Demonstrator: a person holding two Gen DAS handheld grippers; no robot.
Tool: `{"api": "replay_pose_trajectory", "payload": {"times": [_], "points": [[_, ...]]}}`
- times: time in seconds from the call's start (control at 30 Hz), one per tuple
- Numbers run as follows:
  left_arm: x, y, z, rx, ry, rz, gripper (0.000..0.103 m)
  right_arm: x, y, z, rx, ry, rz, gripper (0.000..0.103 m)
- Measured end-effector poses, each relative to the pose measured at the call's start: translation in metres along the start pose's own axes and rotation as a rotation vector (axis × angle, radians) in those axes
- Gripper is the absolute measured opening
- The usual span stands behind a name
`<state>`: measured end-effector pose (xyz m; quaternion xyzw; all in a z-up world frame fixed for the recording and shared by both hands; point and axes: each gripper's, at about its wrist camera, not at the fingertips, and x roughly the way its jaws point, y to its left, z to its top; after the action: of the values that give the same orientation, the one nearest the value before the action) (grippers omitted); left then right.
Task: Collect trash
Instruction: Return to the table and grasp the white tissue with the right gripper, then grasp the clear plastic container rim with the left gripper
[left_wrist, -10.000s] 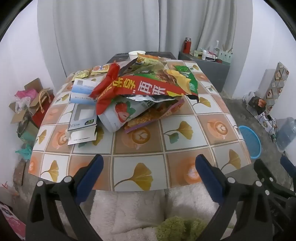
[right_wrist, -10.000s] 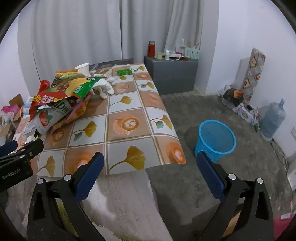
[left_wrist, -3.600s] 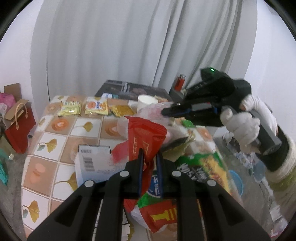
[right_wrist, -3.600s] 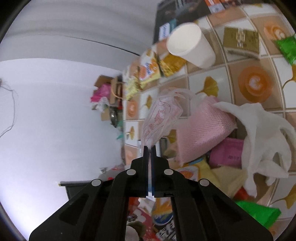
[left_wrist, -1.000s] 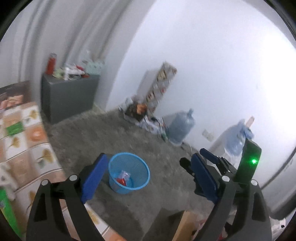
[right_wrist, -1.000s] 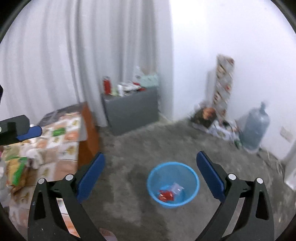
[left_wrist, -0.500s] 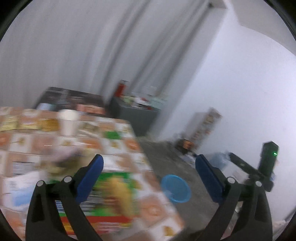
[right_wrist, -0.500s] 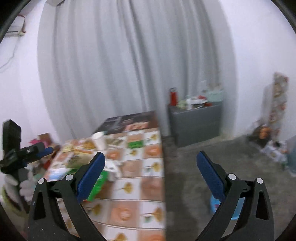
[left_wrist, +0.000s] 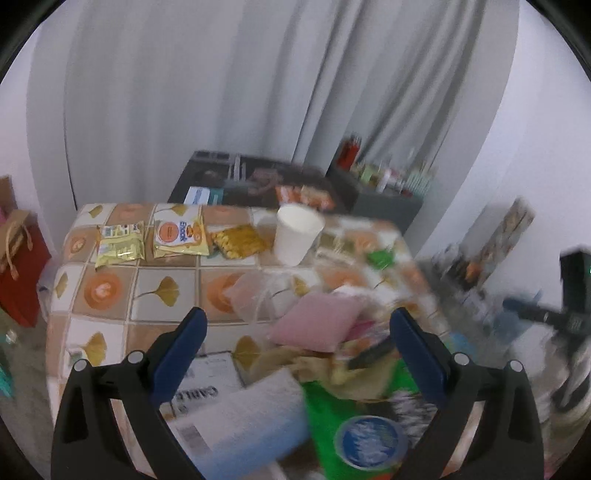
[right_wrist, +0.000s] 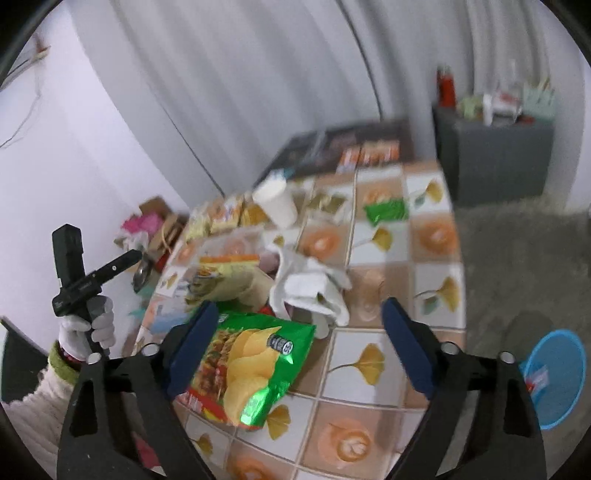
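My left gripper (left_wrist: 295, 354) is open and empty above the tiled table (left_wrist: 110, 291), over a pile of wrappers with a pink pouch (left_wrist: 317, 326) and a green bag (left_wrist: 332, 417). A white paper cup (left_wrist: 297, 234) stands behind. My right gripper (right_wrist: 297, 343) is open and empty above a green chip bag (right_wrist: 251, 363) and crumpled white tissue (right_wrist: 310, 291). The blue trash basket (right_wrist: 557, 376) stands on the floor at right with some trash inside.
Three small snack packets (left_wrist: 173, 238) lie at the table's back left. A grey cabinet (right_wrist: 495, 155) with bottles stands by the curtain. A red bag (left_wrist: 18, 266) sits on the floor at left. Grey carpet (right_wrist: 517, 258) lies between table and basket.
Both grippers have swung back from the blue basket to the table and now hover low over the wrapper pile. Both stay open and empty.
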<state>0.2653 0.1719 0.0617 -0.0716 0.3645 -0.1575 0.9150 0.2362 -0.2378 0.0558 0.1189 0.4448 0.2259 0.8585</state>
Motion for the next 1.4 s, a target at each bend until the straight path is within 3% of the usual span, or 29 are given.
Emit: {"api": "replay_pose_trajectory", "payload": {"times": [0.2,0.3,0.47,0.67,0.77,0.83,0.97,1.1,1.4], "points": [[0.073,0.008,0.011,0.060,0.145,0.046,0.088,0.080,-0.016,0.021,0.000,0.194,-0.047,0.070],[0.104,0.009,0.012,0.098,0.205,0.095,0.081,0.105,-0.023,0.027,0.020,0.252,-0.042,0.063],[0.135,0.006,0.010,0.164,0.267,0.147,0.068,0.138,-0.030,0.031,0.022,0.311,-0.057,0.059],[0.157,-0.002,0.006,0.231,0.318,0.198,0.057,0.163,-0.044,0.034,0.059,0.360,-0.027,0.045],[0.165,-0.002,0.006,0.247,0.338,0.224,0.050,0.170,-0.044,0.030,0.061,0.377,-0.013,0.032],[0.168,0.001,0.006,0.229,0.352,0.228,0.042,0.171,-0.043,0.029,0.060,0.381,-0.009,0.020],[0.171,0.007,0.006,0.199,0.364,0.239,0.025,0.169,-0.043,0.028,0.072,0.368,0.008,0.007],[0.168,0.011,0.008,0.182,0.350,0.253,0.016,0.159,-0.042,0.031,0.071,0.331,0.014,0.003],[0.151,0.019,0.018,0.165,0.266,0.305,0.005,0.127,-0.026,0.045,0.004,0.204,-0.036,0.003]]}}
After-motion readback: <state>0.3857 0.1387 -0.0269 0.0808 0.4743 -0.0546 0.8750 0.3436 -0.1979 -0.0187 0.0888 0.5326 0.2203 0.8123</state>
